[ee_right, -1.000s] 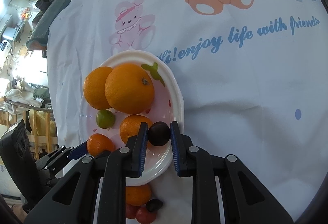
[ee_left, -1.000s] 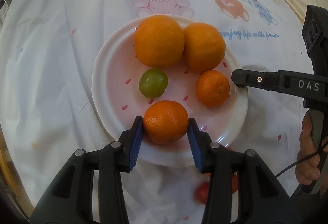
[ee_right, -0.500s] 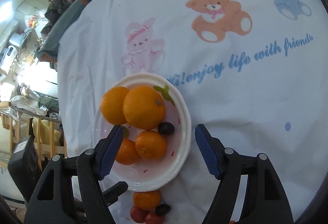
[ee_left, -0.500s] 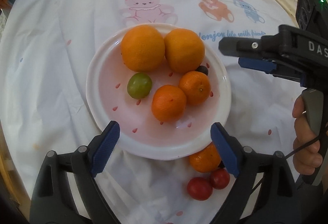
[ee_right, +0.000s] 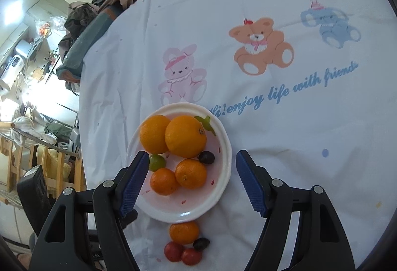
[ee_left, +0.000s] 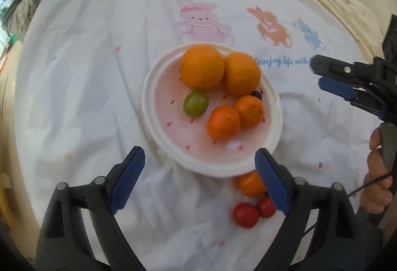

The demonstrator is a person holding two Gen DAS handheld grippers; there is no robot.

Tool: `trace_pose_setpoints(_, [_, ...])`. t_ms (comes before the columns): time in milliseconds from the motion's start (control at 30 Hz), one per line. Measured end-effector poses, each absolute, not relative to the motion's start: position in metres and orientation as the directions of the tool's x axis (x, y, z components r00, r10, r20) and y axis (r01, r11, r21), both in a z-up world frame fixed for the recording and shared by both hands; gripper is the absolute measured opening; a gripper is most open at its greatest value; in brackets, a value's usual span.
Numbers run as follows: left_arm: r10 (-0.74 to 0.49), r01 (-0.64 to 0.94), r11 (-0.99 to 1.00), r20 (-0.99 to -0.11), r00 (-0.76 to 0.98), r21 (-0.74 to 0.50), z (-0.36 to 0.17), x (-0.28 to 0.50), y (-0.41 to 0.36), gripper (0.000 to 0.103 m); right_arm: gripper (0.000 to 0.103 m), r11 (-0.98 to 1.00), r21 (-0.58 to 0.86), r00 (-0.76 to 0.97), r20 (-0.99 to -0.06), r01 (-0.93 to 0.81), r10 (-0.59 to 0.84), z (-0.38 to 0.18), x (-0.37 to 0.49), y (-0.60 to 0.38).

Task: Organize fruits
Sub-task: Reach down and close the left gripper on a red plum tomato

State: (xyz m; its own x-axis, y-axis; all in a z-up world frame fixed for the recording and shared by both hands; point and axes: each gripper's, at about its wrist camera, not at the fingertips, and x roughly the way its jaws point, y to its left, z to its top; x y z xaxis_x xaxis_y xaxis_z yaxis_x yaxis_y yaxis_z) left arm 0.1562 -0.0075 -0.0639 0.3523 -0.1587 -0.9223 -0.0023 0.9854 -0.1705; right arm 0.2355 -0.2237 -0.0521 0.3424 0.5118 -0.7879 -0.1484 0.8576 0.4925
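A white plate holds two big oranges, two small mandarins, a green fruit and a dark grape. On the cloth beside the plate lie a mandarin, two red tomatoes and another dark grape. My left gripper is open and empty, above the plate's near edge. My right gripper is open and empty above the plate; it shows in the left wrist view to the plate's right.
A white cloth printed with a pink bunny, bears and blue lettering covers the table. Clothes and clutter lie past the table's far left edge. A hand holds the right gripper's handle.
Both grippers let go of their fruit and opened wide: the left released a mandarin, the right a dark grape, both now on the plate. Both grippers pulled back and up.
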Motion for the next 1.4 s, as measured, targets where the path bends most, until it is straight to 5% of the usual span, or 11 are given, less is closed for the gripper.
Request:
trace_pose_setpoints(500, [-0.15,-0.047,0.983,-0.924,0.353,-0.178,-0.048,0.108,0.013,0.088,0.075,0.879,0.461,0.382,-0.796,-0.121,0.47,-0.024,0.161,-0.253])
trace_pose_setpoints(767, [-0.194,0.146,0.975,-0.962,0.19,-0.168,-0.084,0.084,-0.039,0.088,0.075,0.893,0.448,0.394,-0.815,-0.034,0.424,-0.028,0.135,-0.278])
trace_pose_setpoints(900, [-0.22,0.245,0.953,-0.964,0.147,-0.18,-0.095,0.082,-0.065,0.069,0.075,0.901,0.435,0.382,-0.831,-0.008,0.404,-0.034,0.131,-0.285])
trace_pose_setpoints(1100, [-0.234,0.354,0.913,-0.971,0.051,-0.202,-0.113,0.095,-0.089,0.057,0.075,0.905,0.426,0.369,-0.841,0.0,0.396,-0.038,0.125,-0.296])
trace_pose_setpoints(1400, [-0.114,0.5,0.863,-0.992,0.051,-0.074,-0.126,0.101,-0.106,0.053,0.075,0.874,0.475,0.364,-0.835,0.1,0.412,-0.044,0.132,-0.319])
